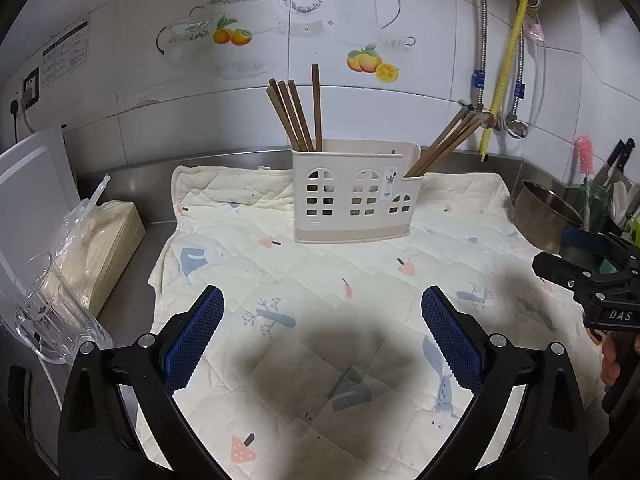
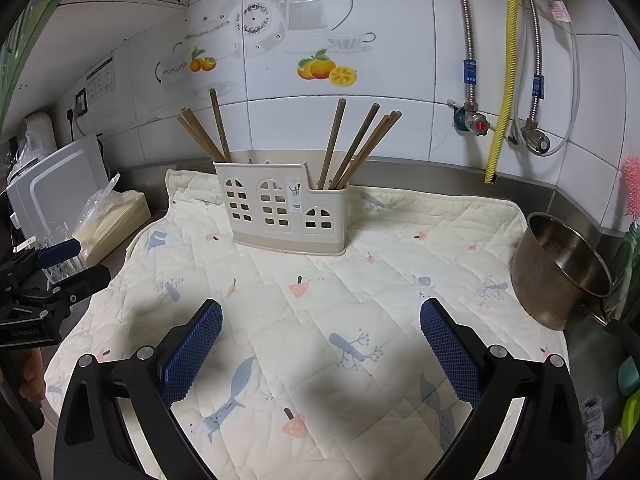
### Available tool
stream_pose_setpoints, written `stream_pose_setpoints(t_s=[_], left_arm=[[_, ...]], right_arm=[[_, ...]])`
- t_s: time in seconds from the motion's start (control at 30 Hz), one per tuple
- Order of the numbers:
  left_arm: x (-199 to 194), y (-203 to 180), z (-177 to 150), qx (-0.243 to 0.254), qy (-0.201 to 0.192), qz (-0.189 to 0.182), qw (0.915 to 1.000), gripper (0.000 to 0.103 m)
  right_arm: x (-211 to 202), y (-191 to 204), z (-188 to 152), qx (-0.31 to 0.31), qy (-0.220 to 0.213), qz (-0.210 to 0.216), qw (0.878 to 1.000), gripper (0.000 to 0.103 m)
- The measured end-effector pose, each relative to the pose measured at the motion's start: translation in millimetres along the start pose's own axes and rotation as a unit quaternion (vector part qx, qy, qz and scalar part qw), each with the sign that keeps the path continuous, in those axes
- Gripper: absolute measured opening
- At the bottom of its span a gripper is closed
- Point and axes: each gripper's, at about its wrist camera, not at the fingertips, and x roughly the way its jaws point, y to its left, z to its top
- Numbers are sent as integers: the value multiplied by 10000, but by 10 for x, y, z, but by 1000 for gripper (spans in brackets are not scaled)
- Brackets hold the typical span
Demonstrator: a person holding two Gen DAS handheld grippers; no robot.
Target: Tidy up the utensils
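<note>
A cream plastic utensil holder (image 1: 352, 192) (image 2: 286, 208) stands upright at the back of a quilted mat (image 1: 320, 280) (image 2: 320, 300). Several brown chopsticks (image 1: 298, 114) (image 2: 206, 130) stand in its left compartment, and several more (image 1: 448, 142) (image 2: 358, 144) lean right in its right compartment. My left gripper (image 1: 322, 336) is open and empty, low over the mat's front. My right gripper (image 2: 320, 352) is open and empty, also over the mat's front. Each gripper shows at the edge of the other's view, the right one (image 1: 592, 276) and the left one (image 2: 36, 280).
A steel pot (image 2: 560, 272) (image 1: 544, 216) sits at the mat's right edge. A bagged stack of beige items (image 1: 100, 248) (image 2: 108, 224), a clear cup (image 1: 48, 312) and a white appliance (image 2: 56, 184) stand left. Pipes and valves (image 2: 476, 124) run down the tiled wall.
</note>
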Motion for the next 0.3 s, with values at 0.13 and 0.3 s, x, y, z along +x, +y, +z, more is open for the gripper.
stream_pose_setpoints(t_s=[0.13, 0.3], left_arm=[[21, 27, 2, -62, 52, 43, 10000, 98], [30, 25, 6, -67, 75, 59, 9999, 98]], right_arm=[[19, -12, -5, 5, 33, -10, 10000, 96], [32, -14, -12, -4, 58, 10, 10000, 96]])
